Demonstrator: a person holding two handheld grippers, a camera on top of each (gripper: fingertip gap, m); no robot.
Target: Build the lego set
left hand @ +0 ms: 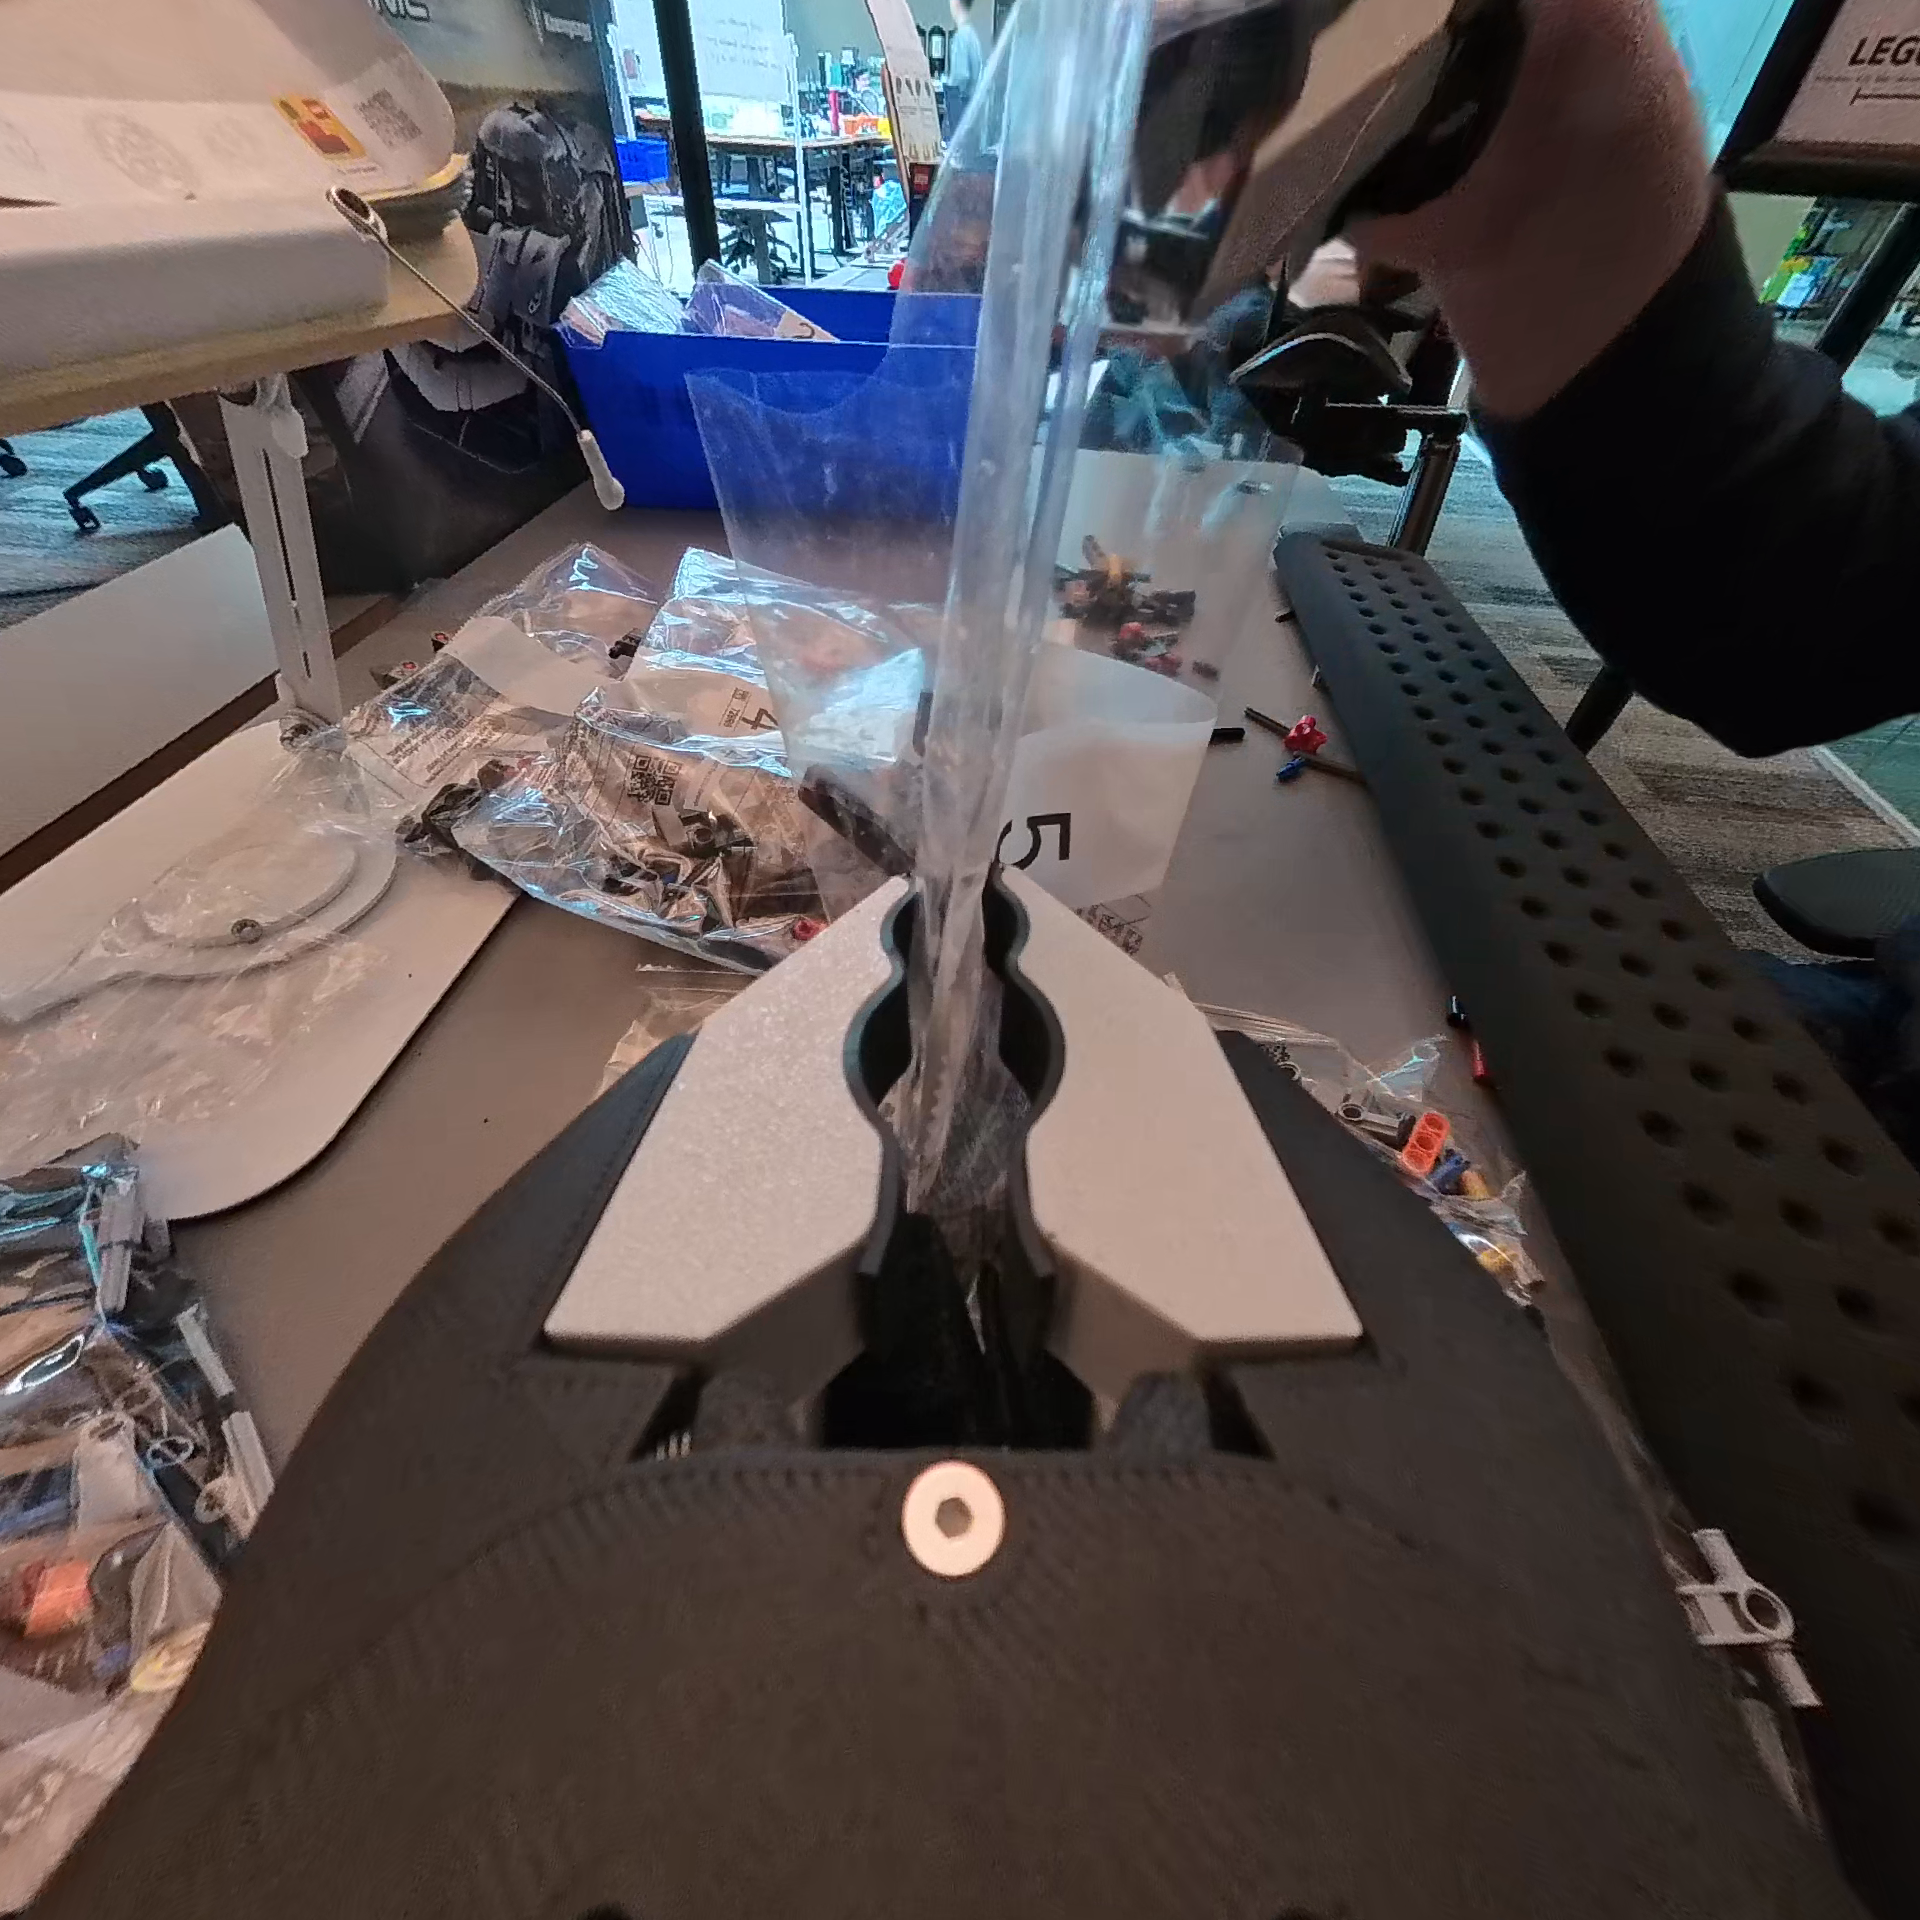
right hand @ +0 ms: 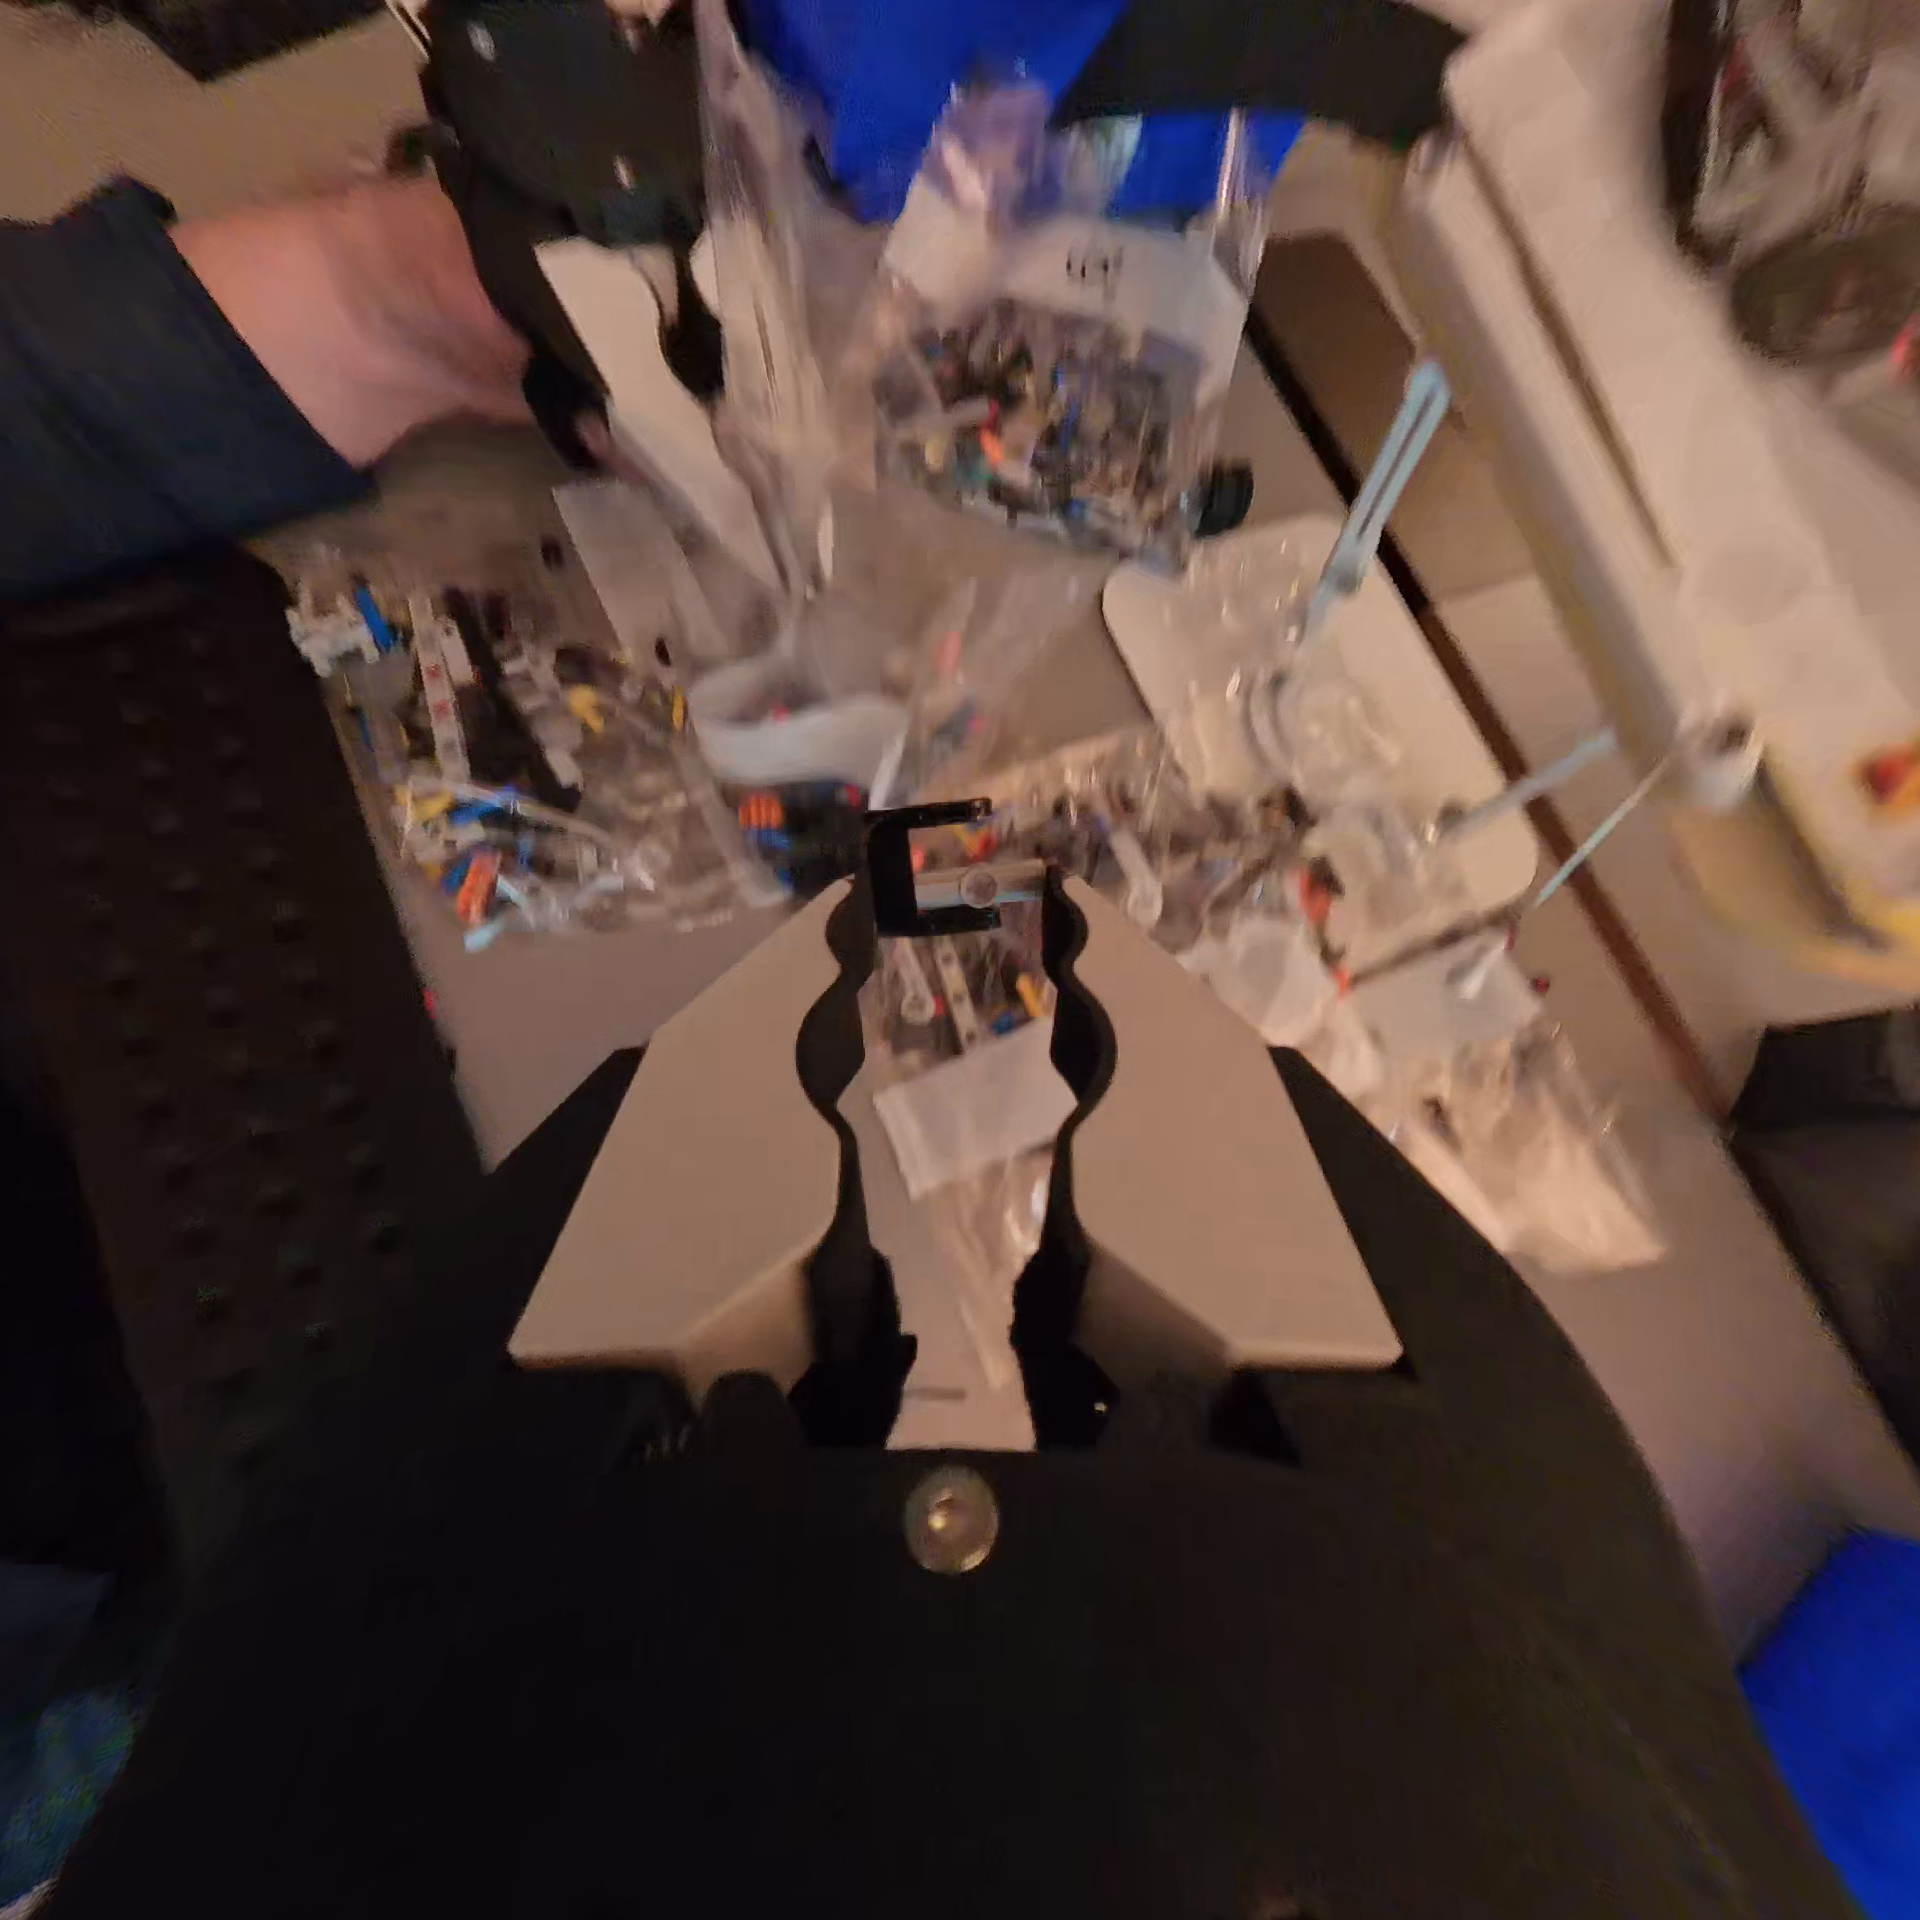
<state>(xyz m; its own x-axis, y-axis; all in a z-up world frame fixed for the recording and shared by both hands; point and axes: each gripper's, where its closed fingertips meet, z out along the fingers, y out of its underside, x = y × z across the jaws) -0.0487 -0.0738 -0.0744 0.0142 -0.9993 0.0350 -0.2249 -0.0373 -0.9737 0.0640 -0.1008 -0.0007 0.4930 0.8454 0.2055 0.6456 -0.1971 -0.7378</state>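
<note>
In the left wrist view my left gripper (left hand: 961, 904) is shut on the edge of a clear plastic bag (left hand: 831, 540) with a white numbered patch. The bag stretches up and away, toward the other gripper held in a hand (left hand: 1558, 187) at the top right. Small mixed pieces (left hand: 1127, 613) show through the bag; I cannot tell whether they lie inside it. The right wrist view is blurred. There my right gripper (right hand: 956, 883) is shut on a small black C-shaped piece (right hand: 894, 868) with a grey pin across it. The bag with pieces (right hand: 1039, 416) hangs beyond.
Several sealed bags of parts (left hand: 623, 790) lie on the grey table (left hand: 1278, 935). A white stand (left hand: 291, 582) carries the instruction booklet at left. A blue bin (left hand: 644, 416) sits at the back. A black perforated panel (left hand: 1558, 935) runs along the right. Loose pins (left hand: 1299, 743) lie near it. Tip to tip, the grippers are about 15 cm apart.
</note>
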